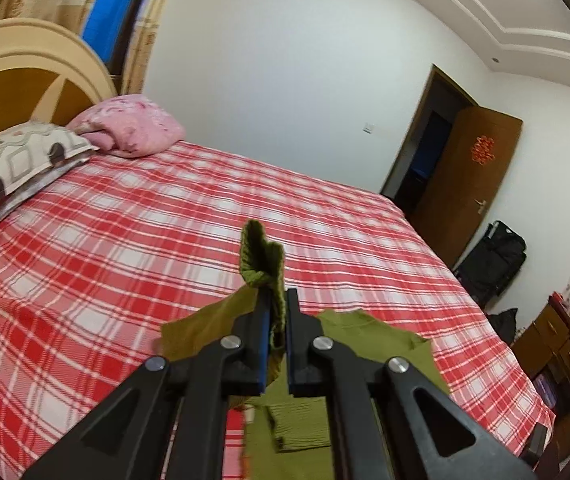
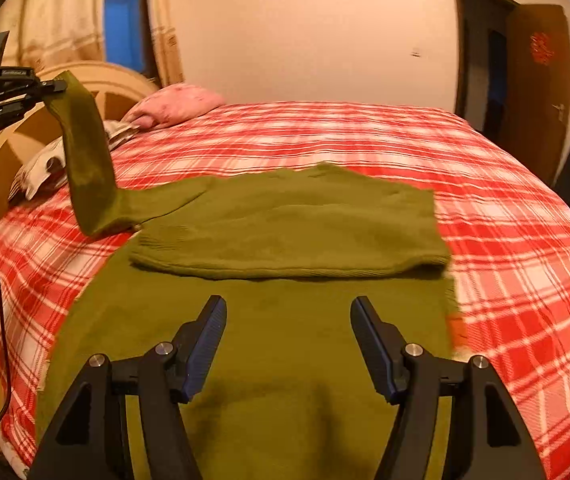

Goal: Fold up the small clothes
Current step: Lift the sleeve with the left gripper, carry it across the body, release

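An olive green knit sweater (image 2: 285, 224) lies on the red plaid bed (image 2: 505, 240), its lower part folded up over the body. My left gripper (image 1: 276, 300) is shut on the ribbed cuff of the sweater's sleeve (image 1: 263, 256). In the right wrist view the left gripper (image 2: 55, 87) holds that sleeve (image 2: 89, 160) raised above the bed's left side. My right gripper (image 2: 288, 312) is open and empty, just above the sweater's near part.
Pillows (image 1: 25, 160) and a pink folded blanket (image 1: 133, 126) lie at the headboard (image 1: 17, 80). An open brown door (image 1: 469, 184), a black bag (image 1: 493, 260) and a cluttered cabinet (image 1: 557, 344) stand at the right of the bed.
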Tool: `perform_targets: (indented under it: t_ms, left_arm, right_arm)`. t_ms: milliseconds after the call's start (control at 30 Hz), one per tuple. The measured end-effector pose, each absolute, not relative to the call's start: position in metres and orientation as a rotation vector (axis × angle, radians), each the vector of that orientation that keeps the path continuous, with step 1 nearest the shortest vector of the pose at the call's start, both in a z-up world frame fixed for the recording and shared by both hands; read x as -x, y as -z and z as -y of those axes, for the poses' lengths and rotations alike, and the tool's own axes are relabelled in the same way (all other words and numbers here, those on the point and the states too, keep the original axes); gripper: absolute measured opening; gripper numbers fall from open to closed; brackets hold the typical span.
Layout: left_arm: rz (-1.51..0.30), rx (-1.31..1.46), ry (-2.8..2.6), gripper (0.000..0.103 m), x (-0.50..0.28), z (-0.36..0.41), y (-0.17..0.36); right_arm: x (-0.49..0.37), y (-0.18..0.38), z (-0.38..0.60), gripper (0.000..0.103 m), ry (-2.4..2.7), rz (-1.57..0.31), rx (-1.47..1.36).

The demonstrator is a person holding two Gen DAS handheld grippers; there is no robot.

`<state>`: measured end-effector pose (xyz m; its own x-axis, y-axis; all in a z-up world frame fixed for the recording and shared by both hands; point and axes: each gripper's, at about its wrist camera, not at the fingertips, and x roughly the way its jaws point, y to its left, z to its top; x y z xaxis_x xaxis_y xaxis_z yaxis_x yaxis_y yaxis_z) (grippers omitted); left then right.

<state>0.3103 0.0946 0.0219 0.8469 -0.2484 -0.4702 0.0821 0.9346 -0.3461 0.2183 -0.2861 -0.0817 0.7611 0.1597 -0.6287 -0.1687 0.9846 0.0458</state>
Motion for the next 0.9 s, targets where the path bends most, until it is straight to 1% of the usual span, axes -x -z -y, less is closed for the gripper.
perform_targets:
  t_ms: [333, 500, 700, 900]
  left_arm:
    - [-0.538, 0.242, 0.294, 0.006, -0.318, -0.019, -0.035]
    - [-0.560, 0.217, 0.344, 0.006, -0.325, 0.018, -0.032]
    - [-0.610, 0.198, 0.391, 0.006, -0.332, 0.063, -0.013]
    - [-0.682, 0.175, 0.413, 0.006, -0.341, 0.112, 0.025]
  right_arm:
    - [-0.210, 0.092, 0.340, 0.065, -0.090, -0.699, -0.098]
    - [-0.205, 0.093, 0.358, 0.066, -0.067, -0.685, -0.122]
    - [-0.208, 0.099, 0.378, 0.066, -0.019, -0.685, -0.175]
    - [-0.210, 0.107, 0.389, 0.066, 0.008, -0.694, -0.215]
